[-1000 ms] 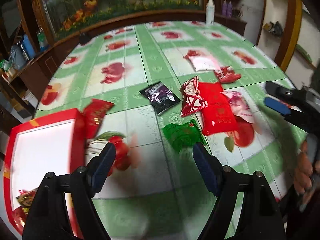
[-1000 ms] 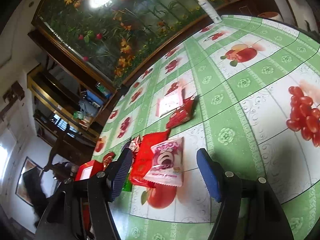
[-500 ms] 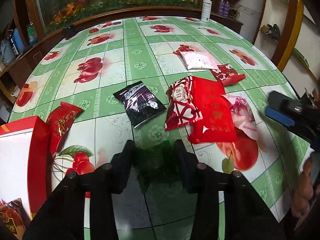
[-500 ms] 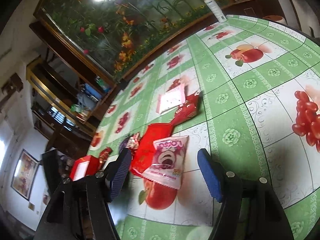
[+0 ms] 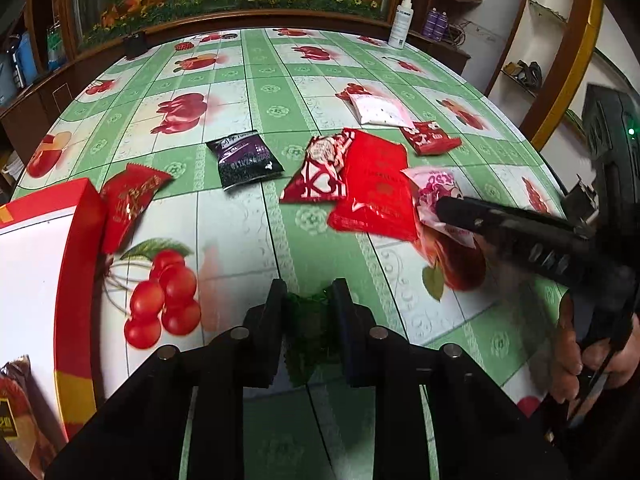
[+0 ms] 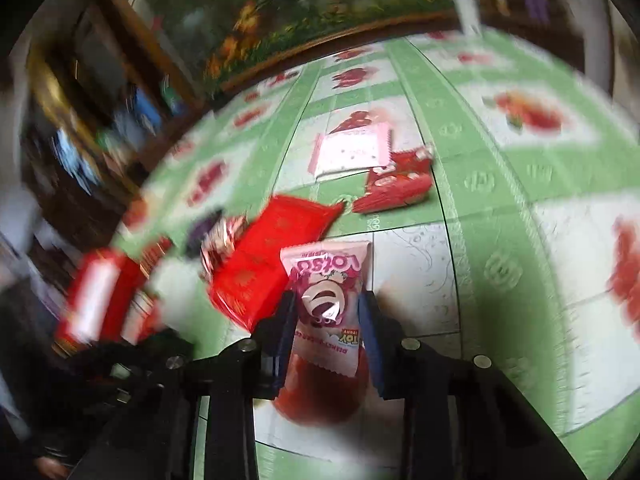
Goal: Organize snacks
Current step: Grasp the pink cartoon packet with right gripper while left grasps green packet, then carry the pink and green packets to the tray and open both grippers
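Observation:
My left gripper is shut on a green snack packet, held just above the table. My right gripper is shut on a pink Lotso snack packet; it also shows in the left wrist view with the right gripper's finger over it. A red box with a white inside sits at the left. Loose on the table lie a big red packet, a red-white heart packet, a black packet, a red packet by the box, a small red packet and a white-pink packet.
The round table has a green cloth with fruit prints. A white spray bottle stands at its far edge. Brown snack packets lie in the box's near corner. Shelves and a flower mural ring the room.
My left gripper closed on the green packet and lifted it slightly. My right gripper moved in fast and closed on the pink Lotso packet; its view is blurred from motion.

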